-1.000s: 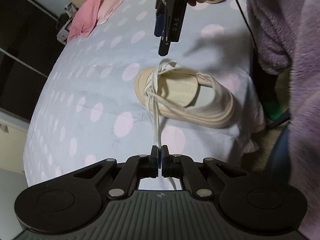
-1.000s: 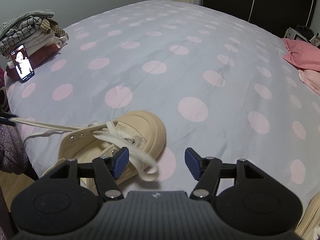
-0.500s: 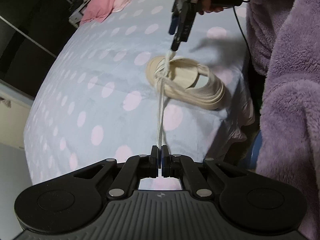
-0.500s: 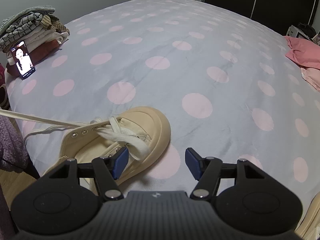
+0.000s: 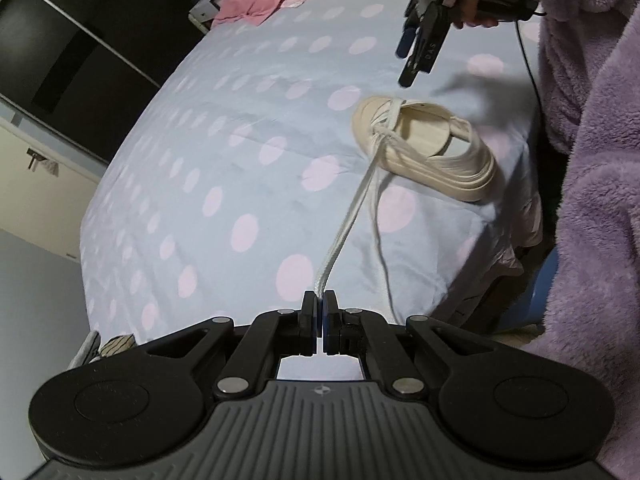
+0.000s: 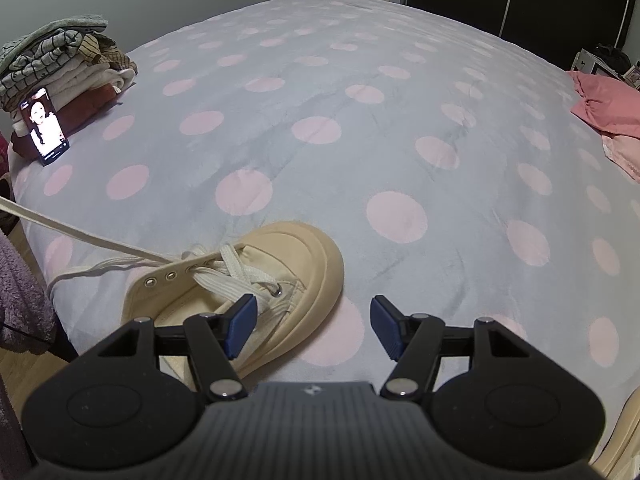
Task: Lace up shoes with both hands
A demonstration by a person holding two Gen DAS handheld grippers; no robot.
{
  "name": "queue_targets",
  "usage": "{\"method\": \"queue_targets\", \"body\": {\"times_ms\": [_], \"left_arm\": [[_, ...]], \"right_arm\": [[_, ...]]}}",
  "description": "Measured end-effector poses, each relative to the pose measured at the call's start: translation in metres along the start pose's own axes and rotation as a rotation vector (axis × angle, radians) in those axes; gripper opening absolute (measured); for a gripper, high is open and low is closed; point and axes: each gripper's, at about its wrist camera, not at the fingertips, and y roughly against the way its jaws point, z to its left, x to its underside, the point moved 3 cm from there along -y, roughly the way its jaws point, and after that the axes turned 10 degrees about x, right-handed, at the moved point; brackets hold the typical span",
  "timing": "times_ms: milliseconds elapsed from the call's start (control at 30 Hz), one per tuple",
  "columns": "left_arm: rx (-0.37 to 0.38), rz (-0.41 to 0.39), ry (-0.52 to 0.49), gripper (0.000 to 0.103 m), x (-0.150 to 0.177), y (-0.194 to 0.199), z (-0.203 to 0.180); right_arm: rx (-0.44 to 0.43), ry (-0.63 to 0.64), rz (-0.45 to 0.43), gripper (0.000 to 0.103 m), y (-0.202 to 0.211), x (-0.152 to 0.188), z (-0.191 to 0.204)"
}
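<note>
Leftmost, the left gripper [image 5: 319, 307] pinches the taut, limp lace [image 5: 348, 216]; best gripped near its tip. The light shoe [image 6: 256, 276] lies on the bedspread [image 6: 360, 120]. Rightward, the right gripper [image 6: 312, 320] hovers, fingers apart.

Matt black plastic of my left gripper [image 5: 320, 312] pinching a woven cloth lace [image 5: 344, 228]; canvas shoe [image 6: 256, 292] with smooth rubber toe on a fleecy bed cover [image 6: 360, 128].

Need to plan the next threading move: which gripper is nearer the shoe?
Right. The right gripper hovers open just above the shoe toe; the left gripper is pulled well back, shut on the lace.
</note>
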Motion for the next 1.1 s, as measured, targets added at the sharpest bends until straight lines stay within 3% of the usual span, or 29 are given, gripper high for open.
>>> {"method": "queue_targets", "body": {"times_ms": [233, 367, 467, 700, 800, 1100], "left_arm": [[-0.071, 0.0, 0.041, 0.0, 0.011, 0.018, 0.023], [-0.059, -0.019, 0.037, 0.0, 0.007, 0.018, 0.023], [-0.003, -0.038, 0.024, 0.0, 0.001, 0.003, 0.013], [0.227, -0.072, 0.025, 0.0, -0.011, -0.057, -0.026], [0.286, -0.068, 0.057, 0.0, -0.012, -0.092, -0.034], [0.276, 0.03, 0.15, 0.001, -0.007, -0.181, -0.023]], "right_arm": [[0.038, -0.059, -0.004, 0.066, 0.002, -0.003, -0.013], [0.041, -0.062, 0.0, 0.066, 0.001, -0.003, -0.014], [0.031, -0.047, -0.002, 0.066, 0.0, -0.005, -0.01], [0.026, -0.033, 0.0, 0.066, -0.001, -0.006, -0.007], [0.023, -0.027, 0.01, 0.066, -0.003, -0.004, -0.006], [0.011, -0.006, 0.024, 0.067, -0.01, -0.004, -0.001]]}}
